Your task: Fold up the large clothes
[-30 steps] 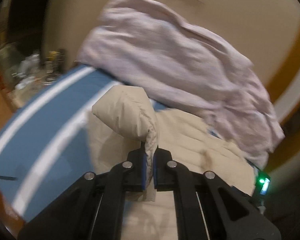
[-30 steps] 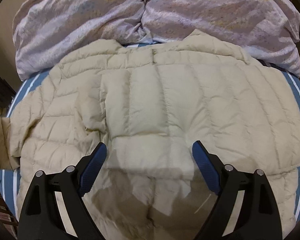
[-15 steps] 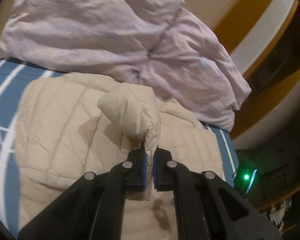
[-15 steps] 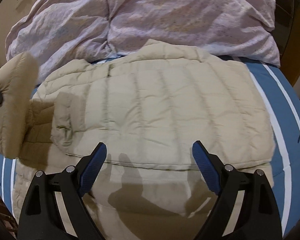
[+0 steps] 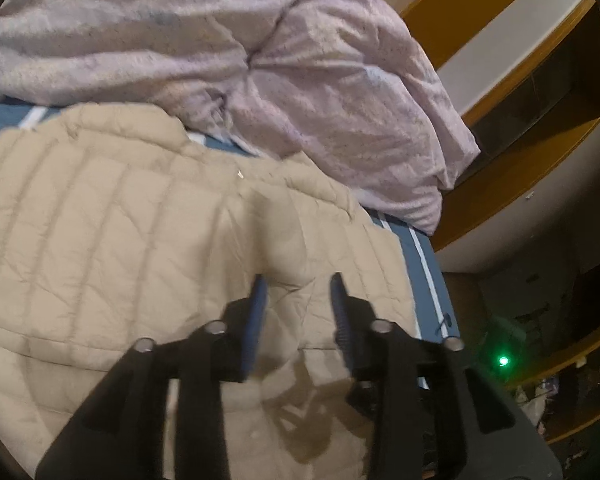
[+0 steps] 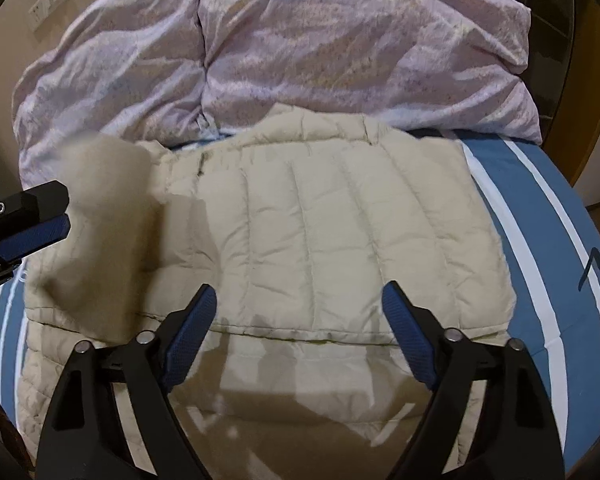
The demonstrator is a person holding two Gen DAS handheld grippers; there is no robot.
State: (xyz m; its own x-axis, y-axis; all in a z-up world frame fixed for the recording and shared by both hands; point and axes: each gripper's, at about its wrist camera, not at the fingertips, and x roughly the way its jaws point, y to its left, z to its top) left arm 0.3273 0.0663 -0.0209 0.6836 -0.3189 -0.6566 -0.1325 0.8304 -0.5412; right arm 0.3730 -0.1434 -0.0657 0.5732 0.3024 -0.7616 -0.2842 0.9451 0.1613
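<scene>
A beige quilted down jacket lies spread flat on the bed. My left gripper hovers over its right part, jaws opening, with no cloth between them. In the right wrist view one of its fingers shows at the left edge, and the jacket's sleeve is a blur right beside it, dropping onto the jacket. My right gripper hangs above the jacket's lower middle. Its jaws are wide apart, closing slightly, and hold nothing.
A crumpled lilac duvet is heaped behind the jacket. The blue sheet with white stripes shows at the bed's right side. Wooden shelving and a green light lie beyond the bed edge.
My left gripper carried the sleeve to the right across the jacket, then let go of it; its jaws now stand apart. The right gripper's view shifted right and its jaws narrowed a little.
</scene>
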